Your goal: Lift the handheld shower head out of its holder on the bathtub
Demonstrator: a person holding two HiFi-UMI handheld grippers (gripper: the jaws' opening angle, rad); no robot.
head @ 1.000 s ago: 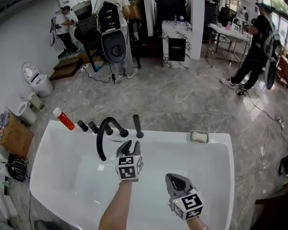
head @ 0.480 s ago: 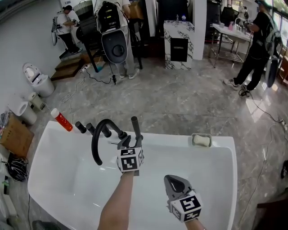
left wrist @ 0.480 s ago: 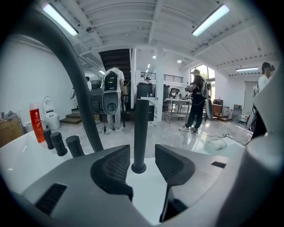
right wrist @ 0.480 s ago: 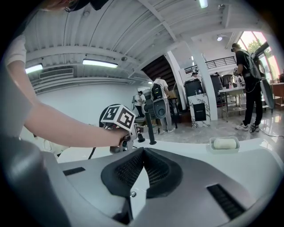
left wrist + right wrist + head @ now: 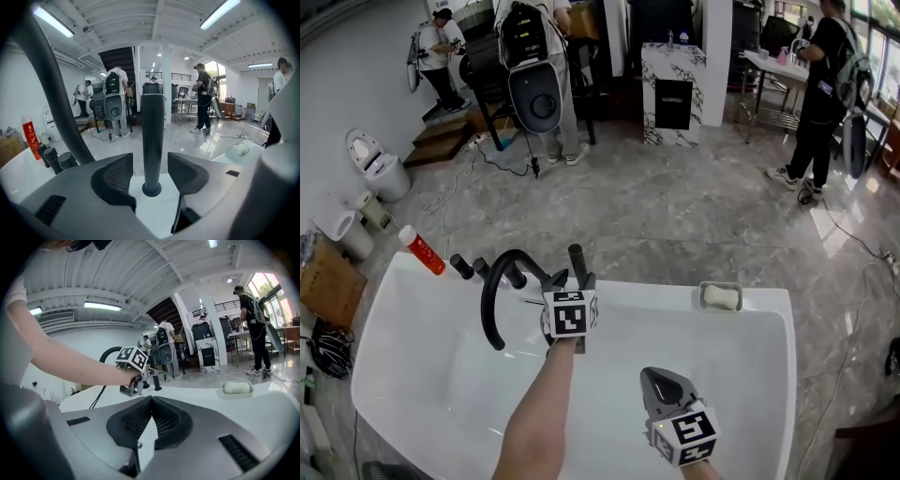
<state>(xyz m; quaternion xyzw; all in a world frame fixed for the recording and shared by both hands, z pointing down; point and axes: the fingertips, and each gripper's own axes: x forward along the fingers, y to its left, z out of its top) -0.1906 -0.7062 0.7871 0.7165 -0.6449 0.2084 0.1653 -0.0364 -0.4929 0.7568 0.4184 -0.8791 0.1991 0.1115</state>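
Status at this frame: the lift hadn't started. The shower head (image 5: 153, 136) stood upright, seated in its holder (image 5: 151, 190) on the far rim of the tub (image 5: 422, 375), just right of the spout (image 5: 485, 300) and well left of the soap dish (image 5: 720, 296).

We had the left gripper (image 5: 574, 281) lined up on it. The jaws straddled the handle low down, near the holder, and were opening. The left gripper view showed a gap on each side of the handle, so the pads weren't touching it and we had no grip. As far as we could tell the handle sat roughly centred between the pads.

The right gripper (image 5: 151, 404) hung over the tub nearer us, jaws closed together with nothing between them. We judged it wasn't part of this step.

Done: approach and alignment on the handle.

Left:
- close the left jaws on the handle
- pull straight up along its axis until the base clears the holder

We saw the spout as the main risk. It arches close on the left side, so a tilted pull could knock it. Any hose below the holder was out of sight.
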